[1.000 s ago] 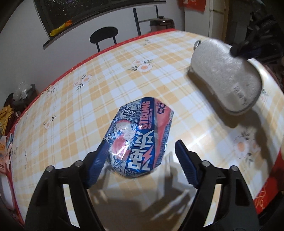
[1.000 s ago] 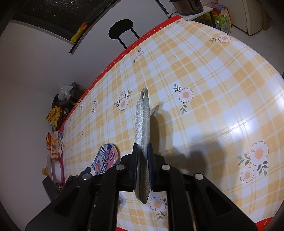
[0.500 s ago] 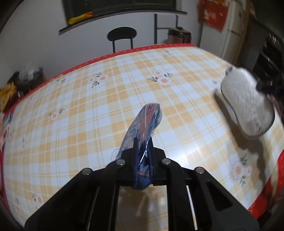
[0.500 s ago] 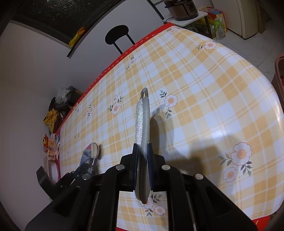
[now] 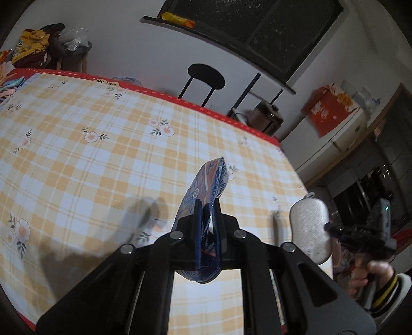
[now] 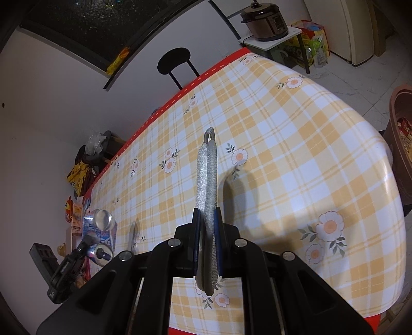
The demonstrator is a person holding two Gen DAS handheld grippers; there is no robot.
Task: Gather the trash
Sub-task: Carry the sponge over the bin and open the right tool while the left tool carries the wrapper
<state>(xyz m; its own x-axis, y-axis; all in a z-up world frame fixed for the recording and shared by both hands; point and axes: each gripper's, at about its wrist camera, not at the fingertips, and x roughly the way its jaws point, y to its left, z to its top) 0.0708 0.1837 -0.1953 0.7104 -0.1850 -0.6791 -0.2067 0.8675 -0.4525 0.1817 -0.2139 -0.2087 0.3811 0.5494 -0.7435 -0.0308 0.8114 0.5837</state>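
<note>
A flattened blue drink can stands edge-on between the pads of my left gripper, which is shut on it and holds it above the yellow checked tablecloth. My right gripper is shut on a flat silver pad with a small loop at its far tip, also off the table. In the left wrist view that silver pad hangs at the right, with the right gripper and a person's hand behind it. The right wrist view shows the can at the lower left in the left gripper.
A brown bin holding packaging stands on the floor past the table's right end. A black stool sits beyond the red table edge. A cooker rests on a low stand, and bags are piled by the wall.
My left gripper shut on the can lying flat on the cloth, rolled it edge-on and lifted it clear. The right gripper moved slightly up with the silver pad still held.
</note>
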